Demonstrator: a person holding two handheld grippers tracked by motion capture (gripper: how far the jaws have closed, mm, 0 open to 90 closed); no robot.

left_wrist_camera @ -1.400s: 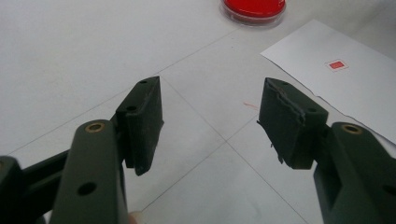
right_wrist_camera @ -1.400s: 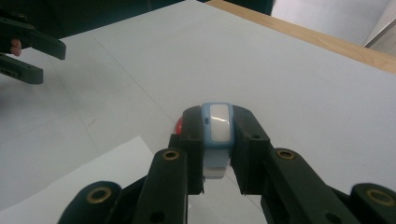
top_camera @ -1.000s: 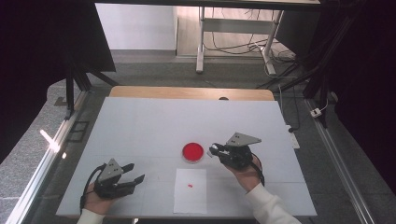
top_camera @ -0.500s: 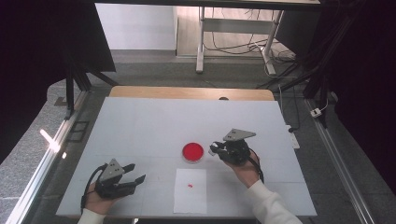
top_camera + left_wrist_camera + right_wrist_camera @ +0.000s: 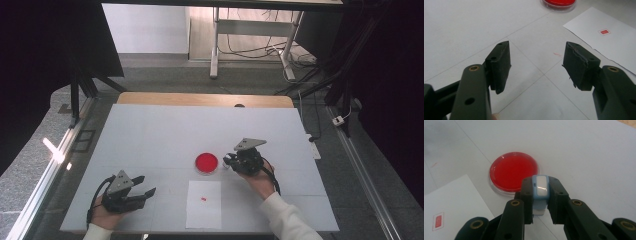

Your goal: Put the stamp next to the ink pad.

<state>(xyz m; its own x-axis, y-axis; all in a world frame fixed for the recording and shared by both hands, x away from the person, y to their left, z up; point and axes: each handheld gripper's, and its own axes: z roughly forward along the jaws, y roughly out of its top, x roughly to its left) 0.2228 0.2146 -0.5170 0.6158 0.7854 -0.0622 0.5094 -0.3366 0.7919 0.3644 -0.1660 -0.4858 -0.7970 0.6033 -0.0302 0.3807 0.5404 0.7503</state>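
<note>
The right gripper (image 5: 540, 202) is clamping a small light-blue and white plastic block (image 5: 540, 192) between its black pads, hovering just right of the round clear dish of red gel (image 5: 206, 163) at the white table (image 5: 165, 130) centre. The left gripper (image 5: 145, 186) is resting near-left, jaws parted around nothing, pointing toward the white paper sheet (image 5: 204, 212).

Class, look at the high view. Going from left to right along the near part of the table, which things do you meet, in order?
Left gripper → white sheet of paper with a small red mark → red dish → right gripper, shut on a small blue-and-white object.
</note>
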